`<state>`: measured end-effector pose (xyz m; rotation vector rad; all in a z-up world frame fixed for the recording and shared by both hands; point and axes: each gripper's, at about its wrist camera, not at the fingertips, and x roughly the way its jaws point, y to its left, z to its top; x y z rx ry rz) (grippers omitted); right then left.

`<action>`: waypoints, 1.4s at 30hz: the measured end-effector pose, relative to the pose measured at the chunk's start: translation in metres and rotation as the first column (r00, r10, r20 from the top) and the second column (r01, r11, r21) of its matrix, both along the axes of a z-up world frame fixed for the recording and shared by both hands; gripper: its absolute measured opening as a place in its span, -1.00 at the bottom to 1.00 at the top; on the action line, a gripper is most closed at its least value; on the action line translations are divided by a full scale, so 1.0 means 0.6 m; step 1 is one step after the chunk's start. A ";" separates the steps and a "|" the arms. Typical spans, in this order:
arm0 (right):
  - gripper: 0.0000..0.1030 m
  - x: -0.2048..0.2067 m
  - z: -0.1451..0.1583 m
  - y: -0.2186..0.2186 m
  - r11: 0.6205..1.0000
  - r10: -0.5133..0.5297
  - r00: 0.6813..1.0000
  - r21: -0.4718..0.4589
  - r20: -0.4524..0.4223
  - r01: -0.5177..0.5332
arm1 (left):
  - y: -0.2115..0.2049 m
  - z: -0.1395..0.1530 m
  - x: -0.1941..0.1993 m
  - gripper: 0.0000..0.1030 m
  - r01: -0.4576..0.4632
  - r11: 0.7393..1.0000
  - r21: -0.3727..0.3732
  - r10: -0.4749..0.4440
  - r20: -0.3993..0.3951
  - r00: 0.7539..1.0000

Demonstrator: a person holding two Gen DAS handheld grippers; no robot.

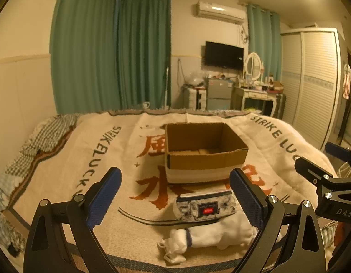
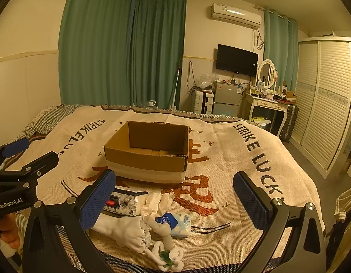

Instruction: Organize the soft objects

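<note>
An open, empty cardboard box (image 1: 205, 152) (image 2: 150, 152) sits in the middle of the bed. In front of it lie soft items: a flower-printed tissue pack (image 1: 205, 207) (image 2: 123, 202), white socks or gloves (image 1: 212, 234) (image 2: 127, 229), a small blue-and-white tissue packet (image 2: 177, 224) and a white knotted cloth piece (image 2: 168, 253). My left gripper (image 1: 175, 195) hovers open just above the printed pack and socks. Held over the same pile, my right gripper (image 2: 175, 195) is open too. Nothing is held by either.
The bed is covered by a beige blanket (image 2: 255, 182) with red characters and "STRIKE LUCK" lettering. Checked bedding (image 1: 45, 134) lies at the far left. Green curtains, a TV, a dressing table (image 2: 266, 107) and a louvred wardrobe (image 2: 323, 100) stand beyond the bed.
</note>
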<state>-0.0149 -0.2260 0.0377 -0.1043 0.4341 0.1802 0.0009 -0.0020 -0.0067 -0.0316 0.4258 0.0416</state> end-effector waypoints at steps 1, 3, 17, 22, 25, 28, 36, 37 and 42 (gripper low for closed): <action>1.00 -0.001 0.002 0.002 1.000 0.001 1.000 -0.003 0.001 -0.001 | 0.000 0.001 -0.001 0.89 0.002 1.000 0.001 -0.002 0.001 1.000; 1.00 -0.004 0.006 0.003 1.000 0.003 1.000 -0.007 0.003 -0.003 | 0.001 0.005 -0.002 0.89 0.007 1.000 0.002 -0.007 0.004 1.000; 1.00 -0.046 0.029 -0.009 0.997 0.007 1.000 -0.081 0.001 -0.007 | 0.005 0.005 -0.030 0.89 0.038 0.999 0.036 -0.037 -0.022 0.999; 0.94 -0.024 -0.051 -0.020 0.994 0.006 0.991 -0.109 -0.137 -0.021 | 0.014 -0.071 -0.009 0.89 0.031 0.999 0.018 -0.028 -0.145 0.989; 0.78 -0.006 -0.122 -0.018 0.991 0.024 0.967 -0.119 -0.255 -0.056 | 0.010 -0.115 -0.002 0.88 0.036 0.999 0.032 -0.028 -0.209 0.978; 0.71 0.007 -0.188 -0.009 0.986 0.032 0.938 -0.140 -0.346 -0.086 | 0.007 -0.152 0.000 0.87 0.051 0.998 0.033 -0.040 -0.266 0.963; 0.65 0.035 -0.249 0.005 0.987 0.047 0.881 -0.117 -0.471 -0.115 | 0.005 -0.210 0.014 0.62 0.097 0.995 0.022 -0.082 -0.372 0.925; 0.66 0.039 -0.256 0.006 0.987 0.048 0.874 -0.111 -0.484 -0.115 | 0.005 -0.216 0.016 0.62 0.103 0.995 0.017 -0.089 -0.384 0.919; 0.40 0.059 -0.275 0.022 0.983 0.045 0.856 -0.130 -0.515 -0.130 | 0.004 -0.236 0.029 0.50 0.128 0.992 -0.010 -0.120 -0.411 0.904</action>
